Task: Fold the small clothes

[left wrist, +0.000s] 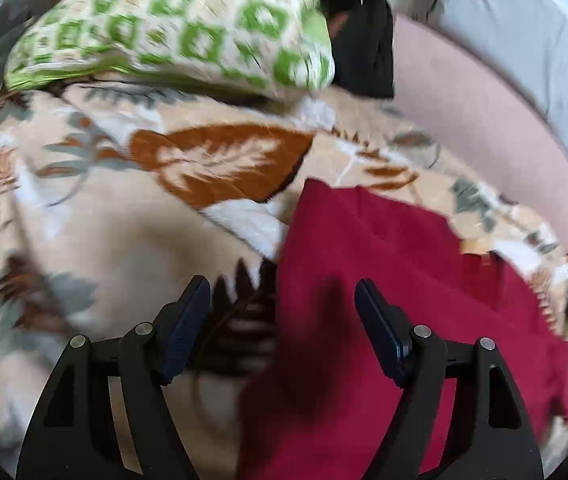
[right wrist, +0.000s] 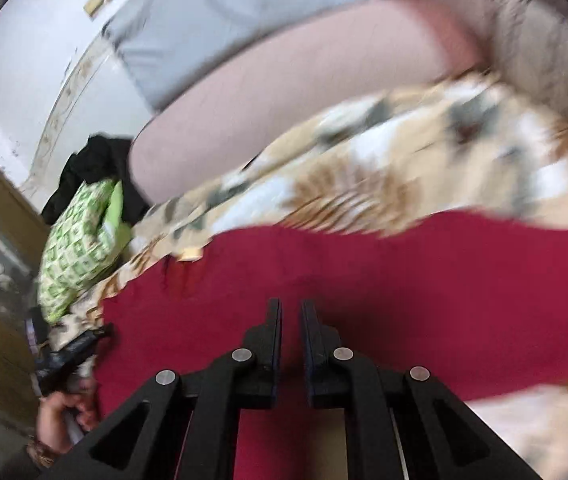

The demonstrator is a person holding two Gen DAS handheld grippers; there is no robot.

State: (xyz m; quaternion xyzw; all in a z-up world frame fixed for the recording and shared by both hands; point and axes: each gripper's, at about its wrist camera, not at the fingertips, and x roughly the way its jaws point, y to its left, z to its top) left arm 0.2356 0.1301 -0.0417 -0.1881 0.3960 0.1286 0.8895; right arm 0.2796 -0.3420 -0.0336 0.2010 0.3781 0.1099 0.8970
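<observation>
Nearest, left gripper (left wrist: 282,300) with black fingers spread wide, holding nothing, poised over the left edge of a dark red knitted garment (left wrist: 384,280) spread flat on a beige fleece blanket with rust and grey leaf print (left wrist: 104,220). Right gripper (right wrist: 291,320) narrowed to a slim gap, nothing visibly between the pads, above the same red cloth. Farther back, a green-and-white patterned pillow (left wrist: 172,28) resting on the blanket, beside it dark bundled cloth (left wrist: 364,40), then a pale pink cushion (left wrist: 484,120). All motion-blurred.
</observation>
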